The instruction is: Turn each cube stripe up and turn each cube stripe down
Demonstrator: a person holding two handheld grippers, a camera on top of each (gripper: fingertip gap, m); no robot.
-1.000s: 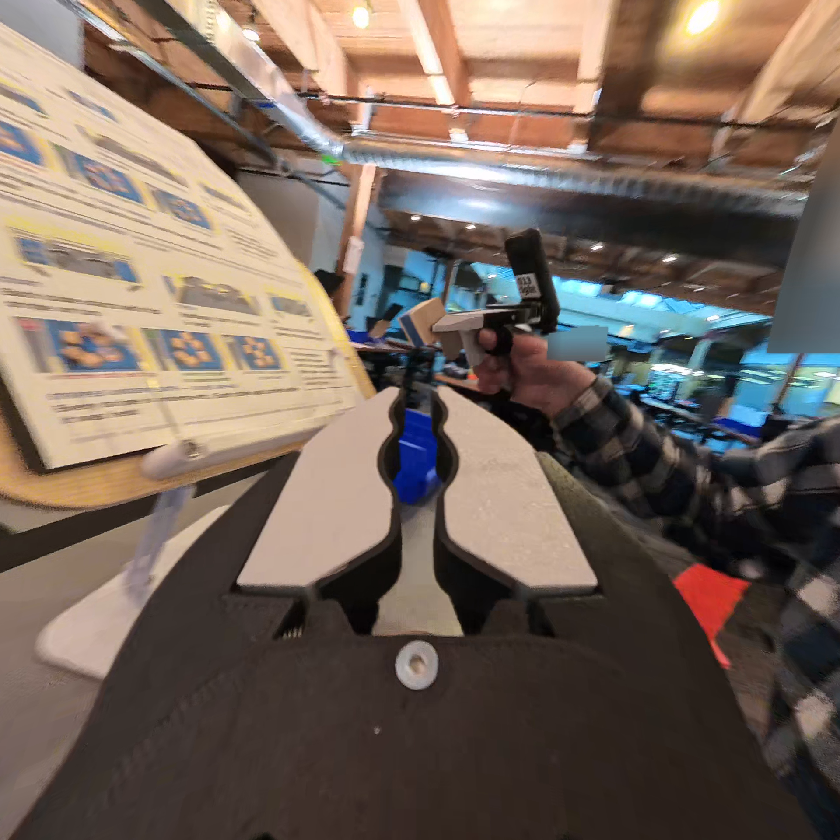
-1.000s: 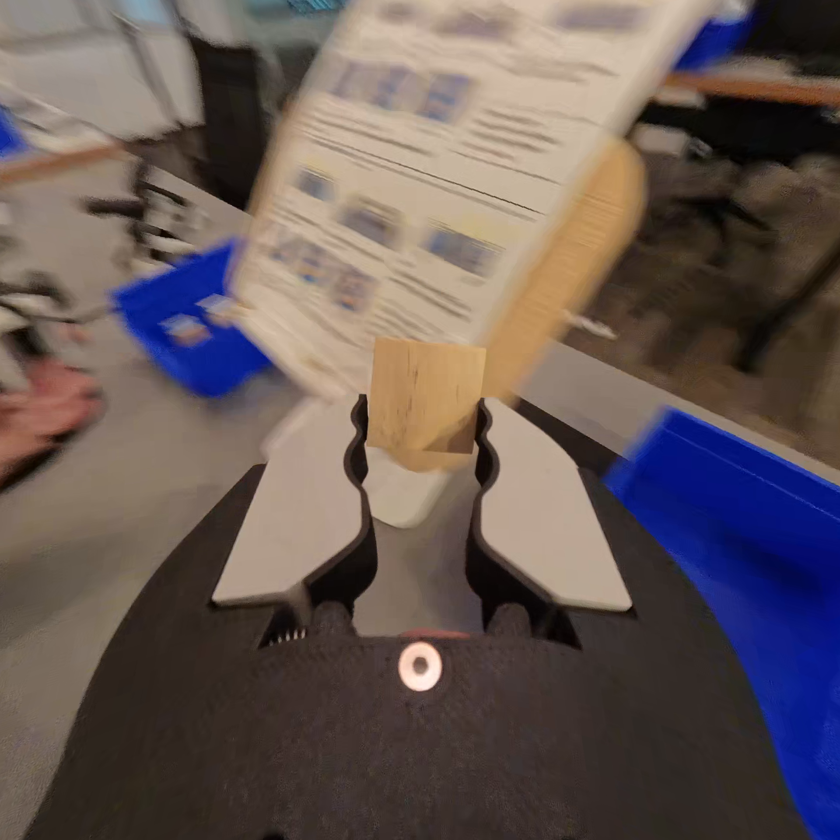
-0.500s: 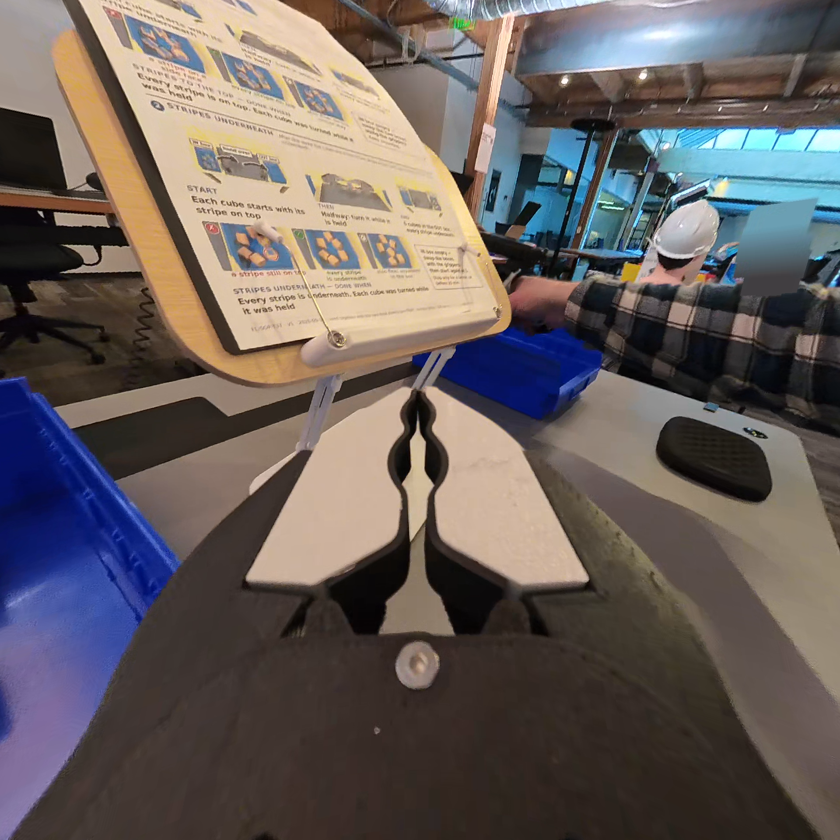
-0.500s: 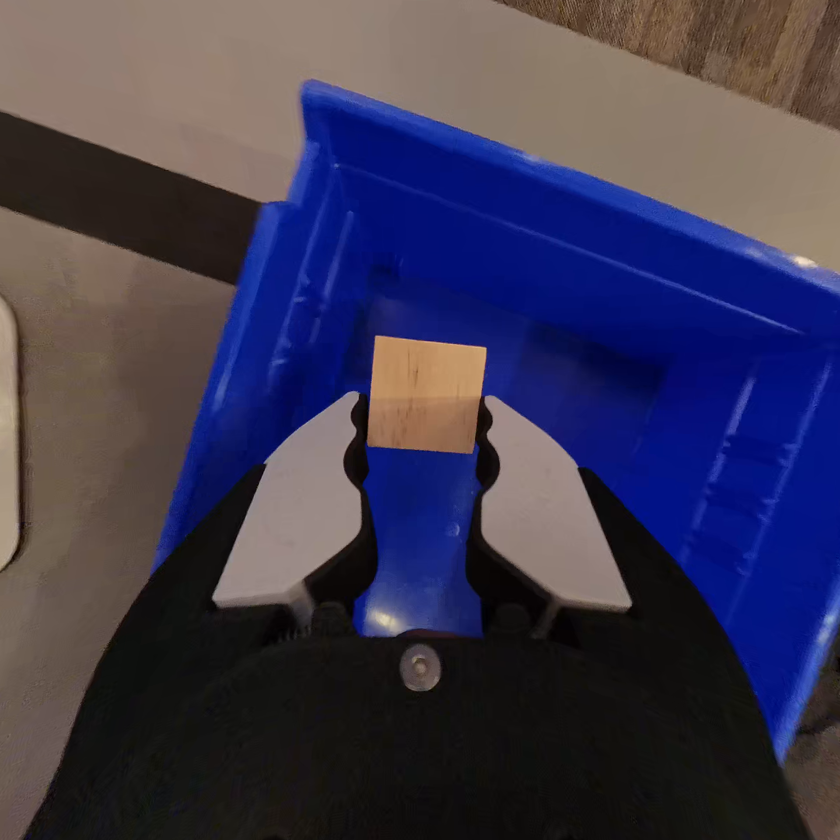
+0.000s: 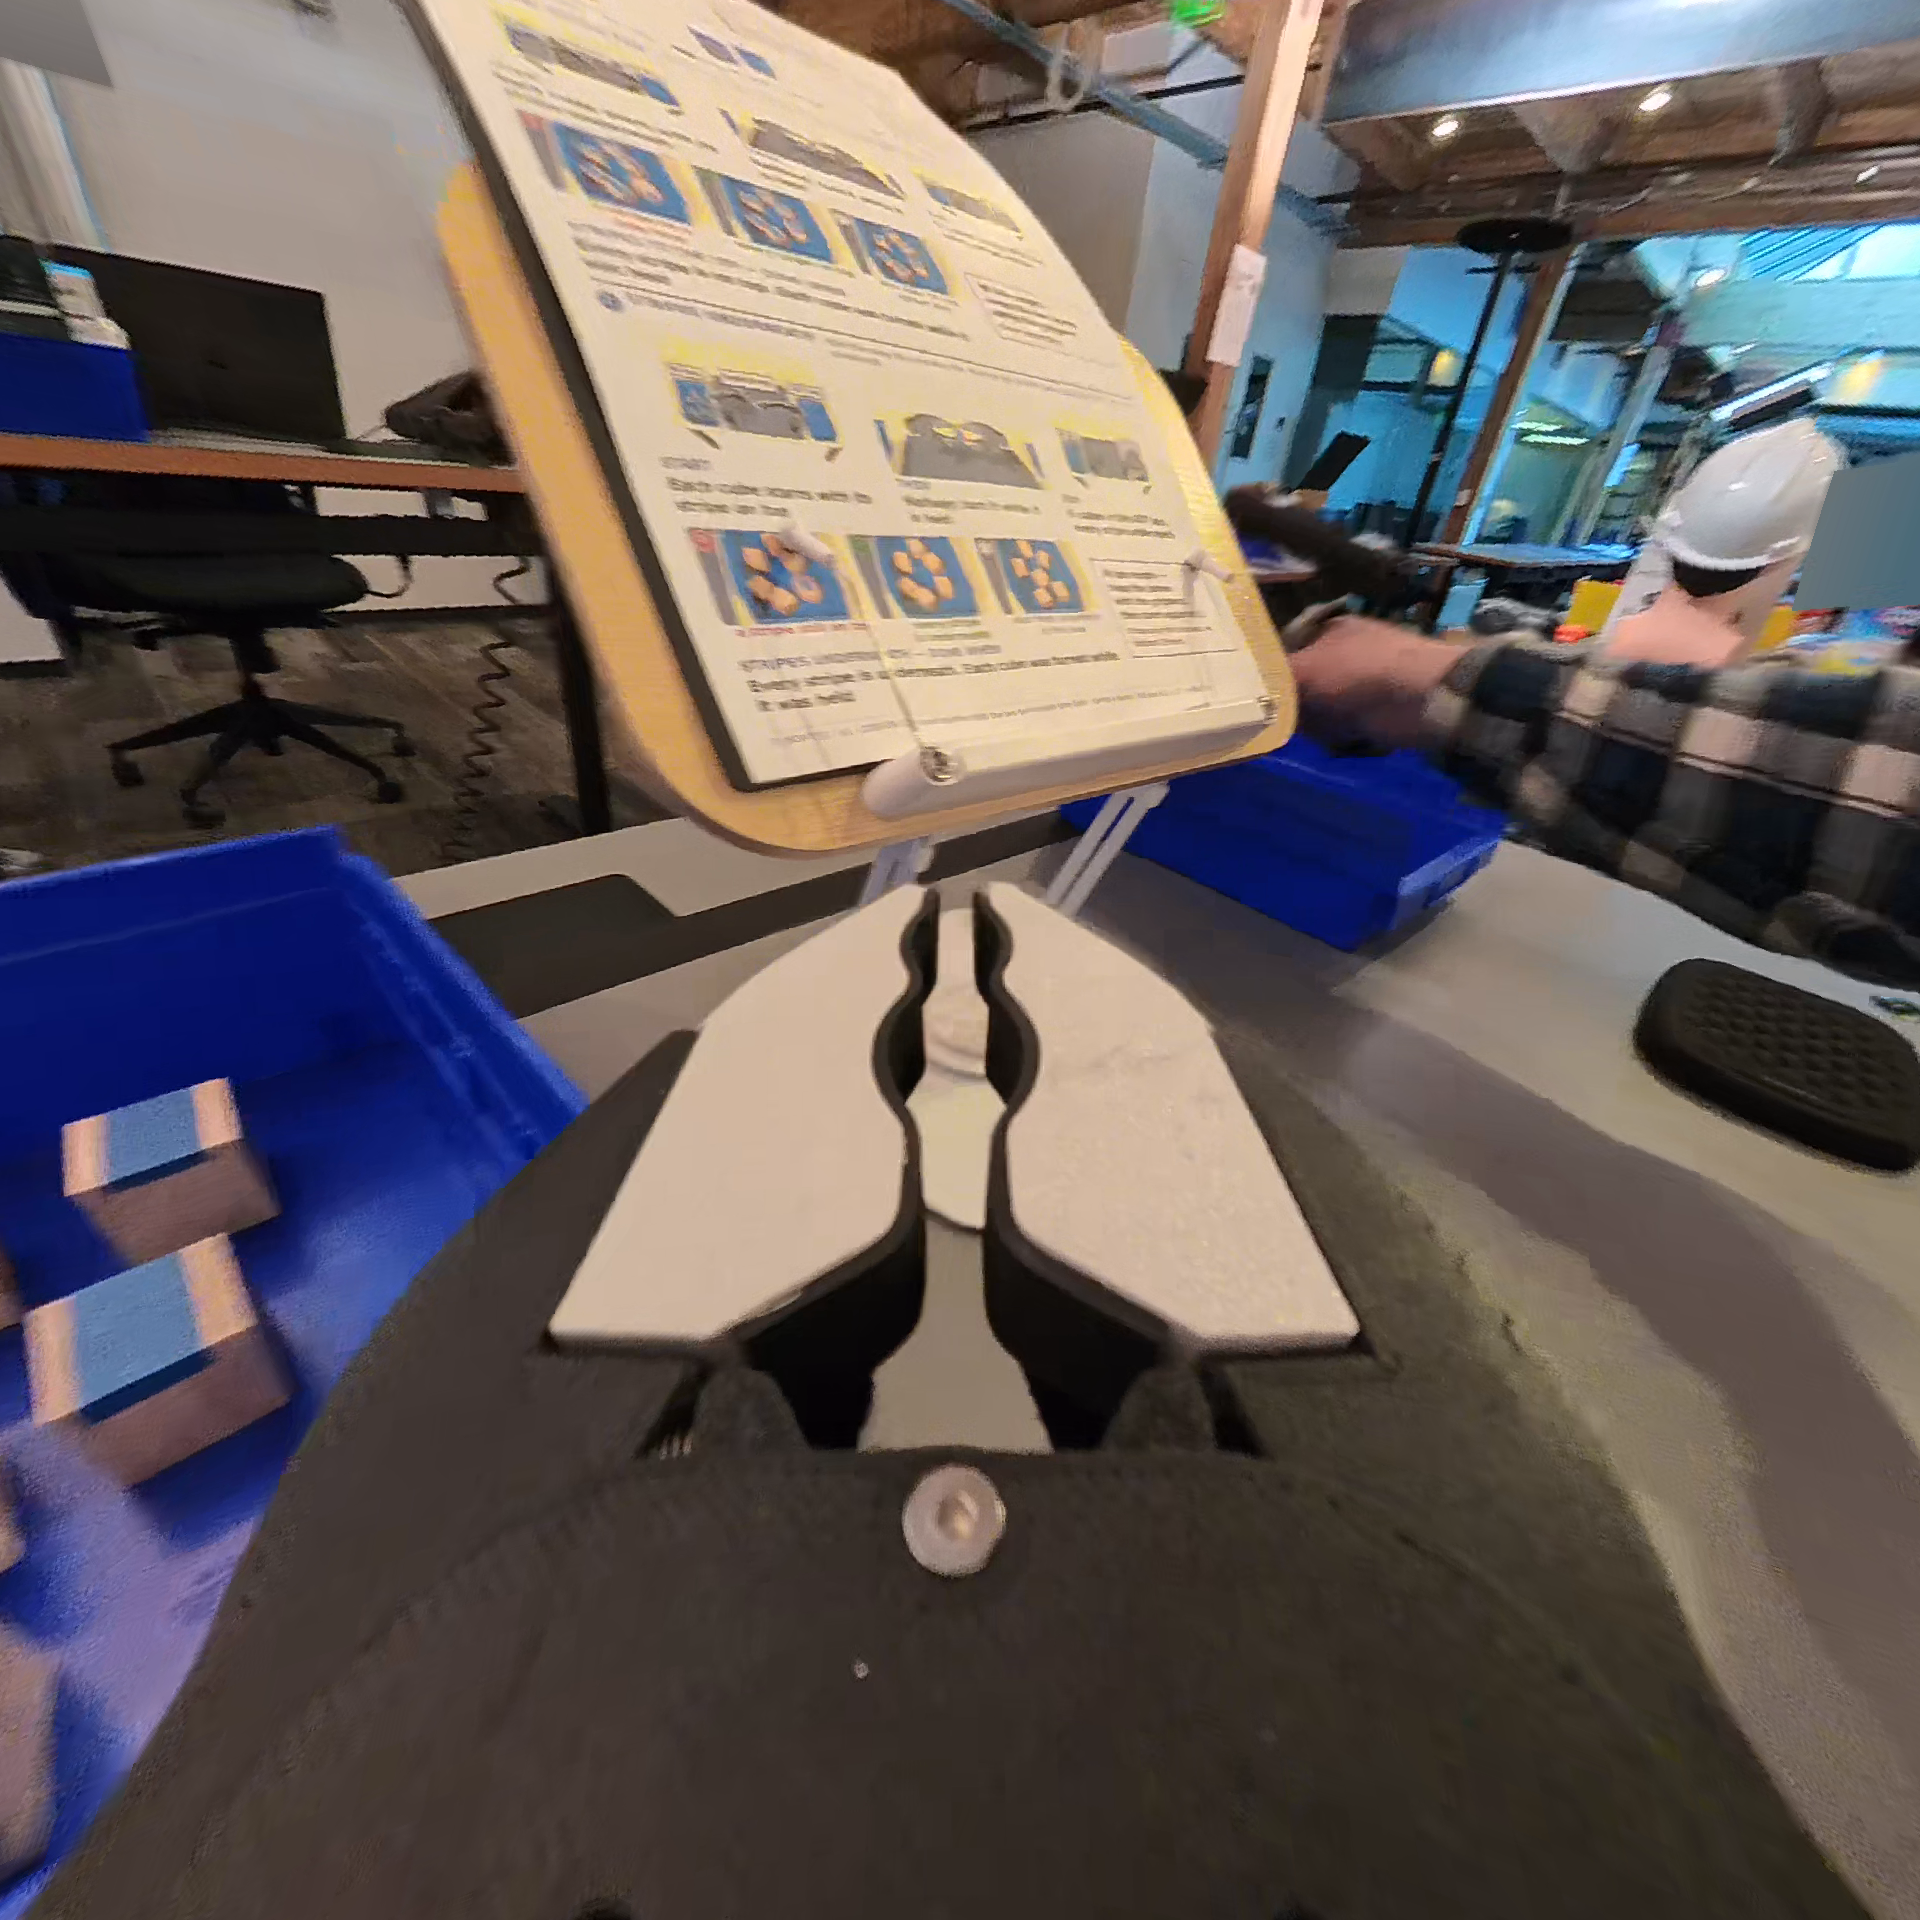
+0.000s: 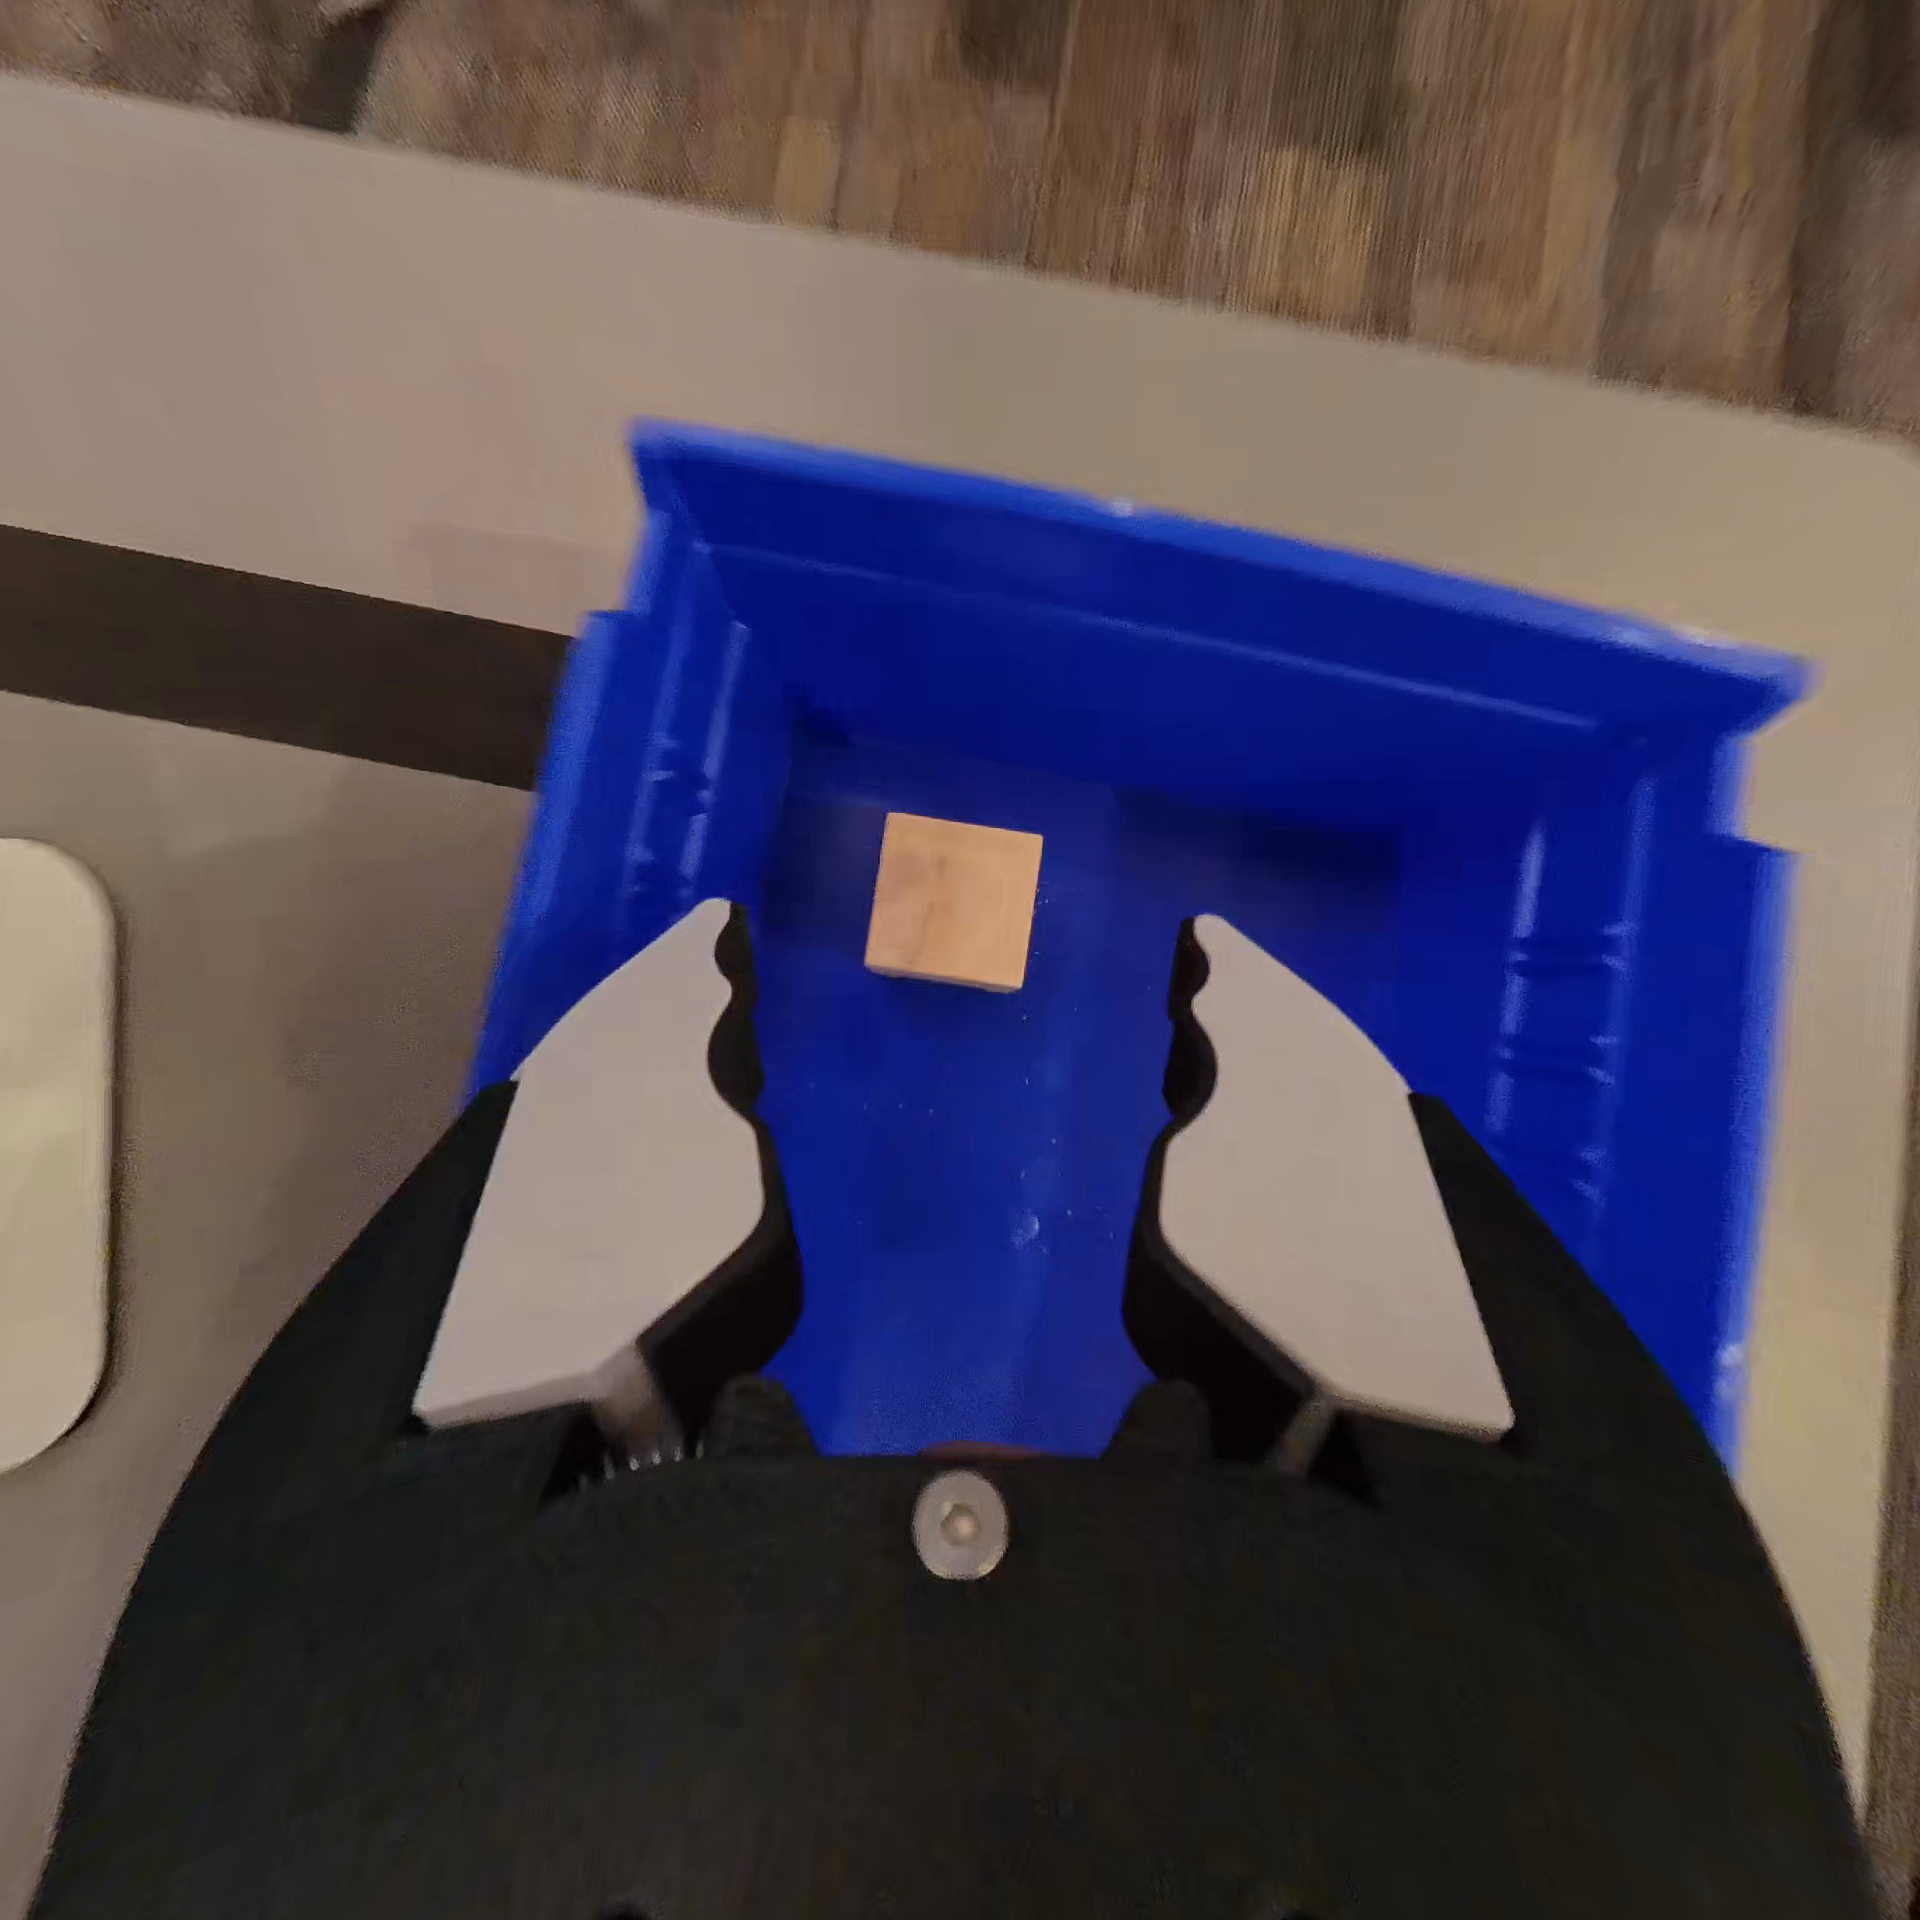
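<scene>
In the right wrist view a plain wooden cube (image 6: 954,902) lies on the floor of a blue bin (image 6: 1143,582), with no stripe showing on its top face. My right gripper (image 6: 958,916) hovers above it, open wide, and its fingers (image 6: 623,1091) do not touch the cube. In the left wrist view my left gripper (image 5: 956,909) is empty, its tips only a narrow slit apart, over the grey table (image 5: 1507,1299). To its left, another blue bin (image 5: 260,935) holds two cubes with a blue stripe up (image 5: 156,1158) (image 5: 145,1340).
An instruction board (image 5: 883,416) on a white stand rises just beyond my left gripper. A black pad (image 5: 1787,1060) lies on the table at the right. A person's plaid sleeve (image 5: 1610,748) reaches over the far blue bin (image 5: 1299,831). The stand's white base (image 6: 47,1143) is left of the right bin.
My right gripper carried the wooden cube down over the blue bin, opened, and the cube now lies on the bin floor. My left gripper swung down to the table, shut, then parted slightly.
</scene>
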